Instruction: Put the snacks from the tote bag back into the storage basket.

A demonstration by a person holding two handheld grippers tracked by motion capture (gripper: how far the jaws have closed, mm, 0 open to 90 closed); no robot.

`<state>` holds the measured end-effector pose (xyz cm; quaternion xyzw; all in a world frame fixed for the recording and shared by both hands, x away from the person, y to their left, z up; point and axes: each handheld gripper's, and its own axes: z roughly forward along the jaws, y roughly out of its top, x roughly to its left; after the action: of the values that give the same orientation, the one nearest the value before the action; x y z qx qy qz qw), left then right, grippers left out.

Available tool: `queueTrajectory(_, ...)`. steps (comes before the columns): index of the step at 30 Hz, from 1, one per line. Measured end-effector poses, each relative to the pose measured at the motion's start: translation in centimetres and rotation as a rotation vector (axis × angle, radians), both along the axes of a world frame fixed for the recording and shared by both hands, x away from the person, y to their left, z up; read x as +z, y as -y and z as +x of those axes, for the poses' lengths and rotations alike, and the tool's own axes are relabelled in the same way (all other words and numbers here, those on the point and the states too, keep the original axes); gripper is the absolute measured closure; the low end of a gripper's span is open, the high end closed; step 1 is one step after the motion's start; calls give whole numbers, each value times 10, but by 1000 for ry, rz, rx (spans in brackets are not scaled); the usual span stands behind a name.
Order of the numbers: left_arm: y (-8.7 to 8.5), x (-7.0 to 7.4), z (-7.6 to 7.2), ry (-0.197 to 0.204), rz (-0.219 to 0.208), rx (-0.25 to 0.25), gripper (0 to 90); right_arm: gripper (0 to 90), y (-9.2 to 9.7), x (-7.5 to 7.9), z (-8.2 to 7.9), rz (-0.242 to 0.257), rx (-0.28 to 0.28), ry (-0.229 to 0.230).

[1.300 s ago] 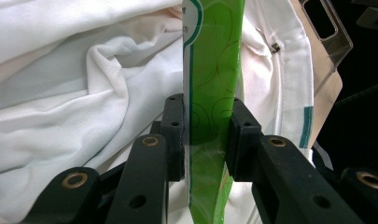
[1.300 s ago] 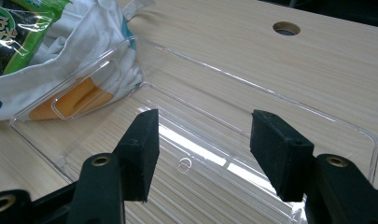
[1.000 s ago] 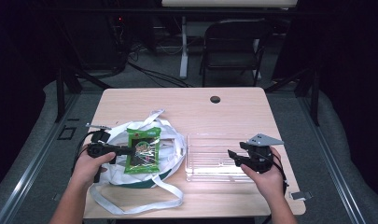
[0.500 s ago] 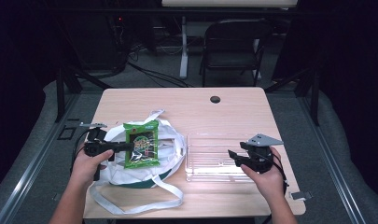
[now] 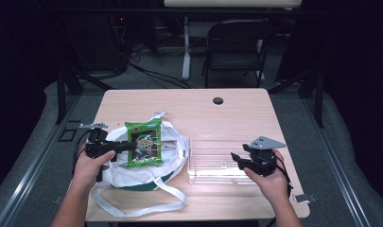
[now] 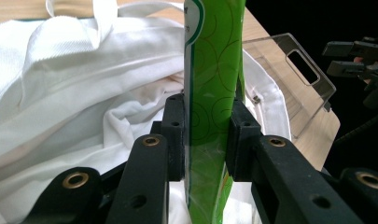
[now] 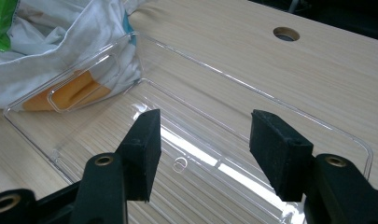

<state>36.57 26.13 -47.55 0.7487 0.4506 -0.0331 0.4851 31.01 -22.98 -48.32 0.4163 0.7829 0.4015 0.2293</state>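
A green snack packet (image 5: pixel 143 143) is held above a white cloth bag (image 5: pixel 132 175) at the table's left. My left gripper (image 5: pixel 127 146) is shut on the packet's left edge. In the left gripper view the packet (image 6: pixel 210 93) stands edge-on between the two black pads (image 6: pixel 173 135), over the bag's open mouth (image 6: pixel 84 102). A clear plastic tray (image 5: pixel 213 161) lies on the table to the right of the bag. My right gripper (image 5: pixel 236 158) is open, nothing in it, over the tray's right end. The right gripper view has the tray floor (image 7: pixel 200 154) between the spread fingers (image 7: pixel 144 149).
The wooden table (image 5: pixel 236 118) has a round cable hole (image 5: pixel 218 100) near its far edge. The bag's long white straps (image 5: pixel 142 205) trail toward the front edge. Something orange (image 7: pixel 74 93) inside the bag shows through the tray wall. A dark chair (image 5: pixel 236 47) stands beyond the table.
My left gripper has lifted the green packet up and away from the bag, raising it higher and a little to the right. The right gripper has stayed where it was.
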Motion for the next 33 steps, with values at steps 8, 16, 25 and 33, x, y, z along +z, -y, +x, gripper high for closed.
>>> queueTrajectory(8, 5, 4, -2, 52, -3, 0, 733, 453, -2, 0, -1, -7, 17, 2)
queueTrajectory(16, 10, 8, -4, 79, -8, -3, 733, 534, 0, -3, 0, -24, 28, -46)
queueTrajectory(25, 16, 10, -6, 99, -15, -10, 734, 594, -1, -2, -1, -45, 46, -58)
queueTrajectory(33, 21, 12, -7, 111, -9, -18, 734, 638, -1, 0, -1, -52, 77, -73)
